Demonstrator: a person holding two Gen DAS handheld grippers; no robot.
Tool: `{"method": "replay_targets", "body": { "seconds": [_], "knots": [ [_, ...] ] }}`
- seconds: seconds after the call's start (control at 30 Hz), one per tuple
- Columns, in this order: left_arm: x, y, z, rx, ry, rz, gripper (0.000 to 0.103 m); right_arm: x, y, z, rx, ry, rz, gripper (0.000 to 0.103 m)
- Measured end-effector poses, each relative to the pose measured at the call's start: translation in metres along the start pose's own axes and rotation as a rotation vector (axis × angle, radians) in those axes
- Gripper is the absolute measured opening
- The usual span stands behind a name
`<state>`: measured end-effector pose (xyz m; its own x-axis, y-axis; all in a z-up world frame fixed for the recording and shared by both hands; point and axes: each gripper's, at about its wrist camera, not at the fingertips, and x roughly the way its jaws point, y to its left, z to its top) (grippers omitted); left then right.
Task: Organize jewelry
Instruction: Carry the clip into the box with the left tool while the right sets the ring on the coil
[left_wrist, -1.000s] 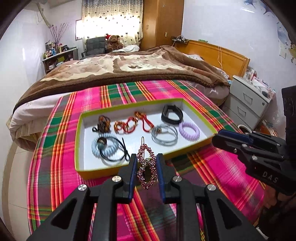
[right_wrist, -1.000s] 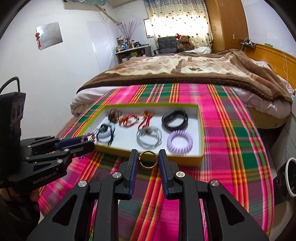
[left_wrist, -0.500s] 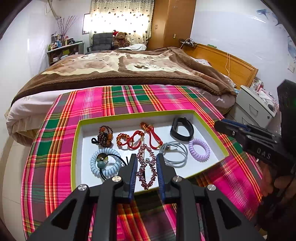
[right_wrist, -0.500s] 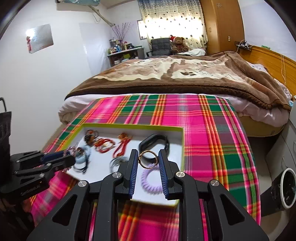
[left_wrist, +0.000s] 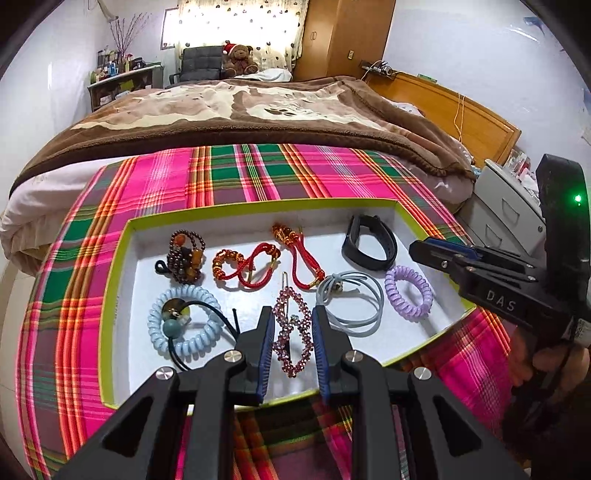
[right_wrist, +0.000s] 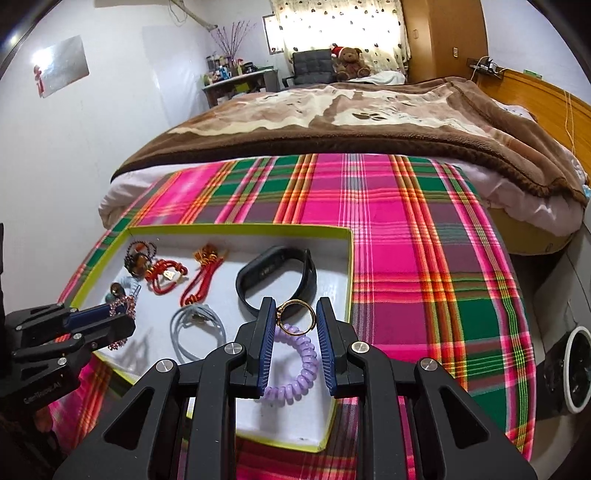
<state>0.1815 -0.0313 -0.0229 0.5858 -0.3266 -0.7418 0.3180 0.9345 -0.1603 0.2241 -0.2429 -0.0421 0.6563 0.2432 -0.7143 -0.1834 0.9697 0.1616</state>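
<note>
My left gripper (left_wrist: 291, 325) is shut on a pink beaded hair clip (left_wrist: 291, 328), held over the front middle of the white tray with a lime rim (left_wrist: 114, 280). My right gripper (right_wrist: 294, 319) is shut on a gold ring (right_wrist: 295, 316), hanging above the purple coil hair tie (right_wrist: 295, 363) at the tray's right end (right_wrist: 349, 266). In the tray lie a black wristband (right_wrist: 277, 275), a grey cord bracelet (left_wrist: 351, 306), red cord bracelets (left_wrist: 243, 264), a brown bead bracelet (left_wrist: 184, 256) and a pale blue coil tie (left_wrist: 183, 325). Each gripper shows in the other's view: right (left_wrist: 439, 253), left (right_wrist: 107, 314).
The tray sits on a pink and green plaid cloth (right_wrist: 424, 258) over a round table. Behind it stands a bed with a brown blanket (left_wrist: 258, 110). A white drawer unit (left_wrist: 506, 218) is at the right, and a hand (left_wrist: 554, 365) holds the right gripper.
Both grippers have moved forward from in front of the tray to above it, each still holding its piece. The right one has shifted over the tray's right end.
</note>
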Motion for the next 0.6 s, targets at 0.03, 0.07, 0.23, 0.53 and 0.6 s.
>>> {"method": "replay_targets", "body": {
  "seconds": [0.03, 0.07, 0.23, 0.53, 0.6],
  "knots": [
    [0.001, 0.0, 0.0, -0.003, 0.0, 0.001, 0.021, 0.002, 0.0, -0.001, -0.001, 0.004, 0.001, 0.023],
    [0.001, 0.0, 0.0, -0.002, -0.001, 0.001, 0.021, 0.003, 0.002, -0.002, -0.004, 0.006, 0.002, 0.023],
    [0.007, 0.001, 0.0, -0.007, 0.013, -0.001, 0.021, 0.005, 0.01, -0.008, -0.046, 0.026, 0.003, 0.023],
    [0.015, -0.001, -0.002, 0.008, 0.038, 0.012, 0.021, 0.01, 0.018, -0.015, -0.082, 0.049, -0.005, 0.023],
    [0.017, -0.001, -0.002, 0.001, 0.044, -0.005, 0.022, 0.01, 0.019, -0.015, -0.085, 0.048, -0.01, 0.023]
  ]
}}
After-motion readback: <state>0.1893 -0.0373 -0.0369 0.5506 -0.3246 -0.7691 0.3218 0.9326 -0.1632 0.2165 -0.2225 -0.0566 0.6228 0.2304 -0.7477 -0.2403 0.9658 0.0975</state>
